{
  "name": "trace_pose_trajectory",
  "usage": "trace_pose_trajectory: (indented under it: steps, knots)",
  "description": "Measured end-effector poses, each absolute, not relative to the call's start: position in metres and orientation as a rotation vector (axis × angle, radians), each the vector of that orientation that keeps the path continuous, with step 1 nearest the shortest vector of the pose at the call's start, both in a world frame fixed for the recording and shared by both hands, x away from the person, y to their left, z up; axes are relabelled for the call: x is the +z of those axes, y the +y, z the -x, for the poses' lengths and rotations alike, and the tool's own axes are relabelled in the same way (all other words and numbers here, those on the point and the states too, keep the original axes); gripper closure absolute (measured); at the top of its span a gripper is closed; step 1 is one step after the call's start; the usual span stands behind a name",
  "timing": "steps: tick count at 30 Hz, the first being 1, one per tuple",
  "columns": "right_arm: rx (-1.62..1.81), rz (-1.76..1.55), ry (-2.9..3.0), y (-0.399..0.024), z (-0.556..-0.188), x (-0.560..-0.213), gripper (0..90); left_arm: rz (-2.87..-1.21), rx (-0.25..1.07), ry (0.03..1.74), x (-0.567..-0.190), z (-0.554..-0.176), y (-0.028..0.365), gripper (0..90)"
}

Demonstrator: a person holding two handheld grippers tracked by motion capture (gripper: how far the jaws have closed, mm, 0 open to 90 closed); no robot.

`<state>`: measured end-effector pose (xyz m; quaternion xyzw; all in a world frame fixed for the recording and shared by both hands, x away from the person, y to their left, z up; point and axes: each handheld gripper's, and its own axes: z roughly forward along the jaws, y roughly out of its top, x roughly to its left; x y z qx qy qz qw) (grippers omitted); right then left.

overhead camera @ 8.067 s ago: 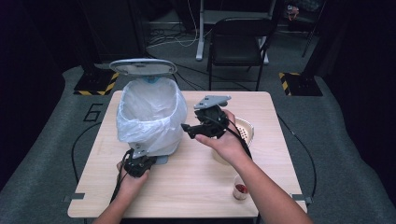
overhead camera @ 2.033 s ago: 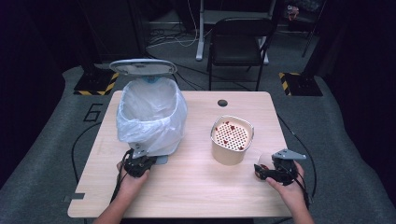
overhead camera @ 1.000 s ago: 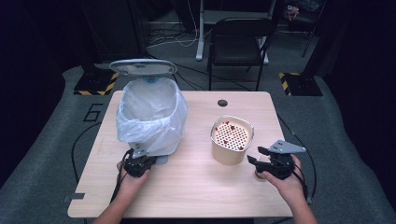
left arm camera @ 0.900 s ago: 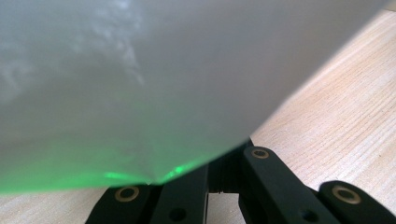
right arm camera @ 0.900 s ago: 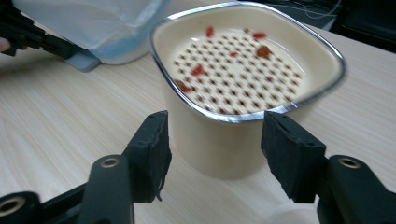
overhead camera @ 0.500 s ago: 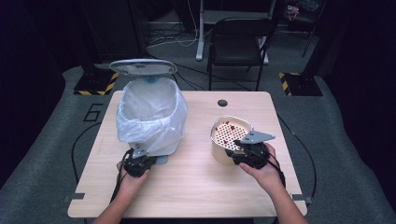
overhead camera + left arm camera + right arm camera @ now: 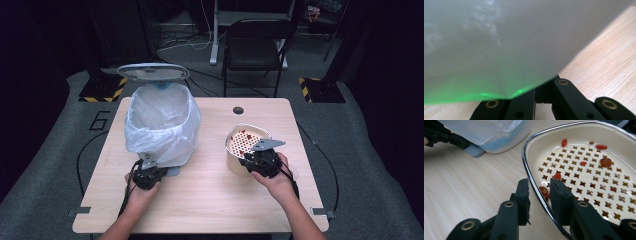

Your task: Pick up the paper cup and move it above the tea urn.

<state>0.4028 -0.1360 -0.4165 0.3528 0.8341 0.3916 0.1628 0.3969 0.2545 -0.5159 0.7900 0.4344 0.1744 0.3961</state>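
High view: light wooden table (image 7: 210, 200) carries a pale-blue bin lined with a translucent white plastic bag (image 7: 162, 122), lid up, at about 10 o'clock from table centre. A cream oval strainer bowl with a chrome rim and cross-shaped holes (image 7: 245, 142) sits at 3 o'clock, holding small red bits (image 7: 606, 162) on its perforated floor.

Left gripper (image 7: 146, 175) sits at 6 o'clock of the bin, right at its base. In the left gripper view the bag (image 7: 511, 45) hangs over the jaws and hides their tips — cannot tell how far apart they are or whether they hold anything.

Right gripper (image 7: 539, 195) is at the bowl's near edge, 5 o'clock side. Jaws part-open, straddling the chrome rim (image 7: 534, 187) — one outside, one inside the bowl, gaps visible on both sides, not clamped.
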Motion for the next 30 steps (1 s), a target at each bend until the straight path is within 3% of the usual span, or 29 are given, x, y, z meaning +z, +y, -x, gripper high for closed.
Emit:
trace_pose_trajectory:
  steps: [11, 30]
  knots:
    - [1.13, -0.908, 2.456, -0.119, -0.398, -0.416, 82.6, -1.995, 0.44, 1.1, -0.516, -0.397, 0.254, 90.0]
    - [1.159, -0.845, 2.517, -0.113, -0.362, -0.415, 82.9, -1.997, 0.44, 1.099, -0.516, -0.397, 0.254, 90.0]
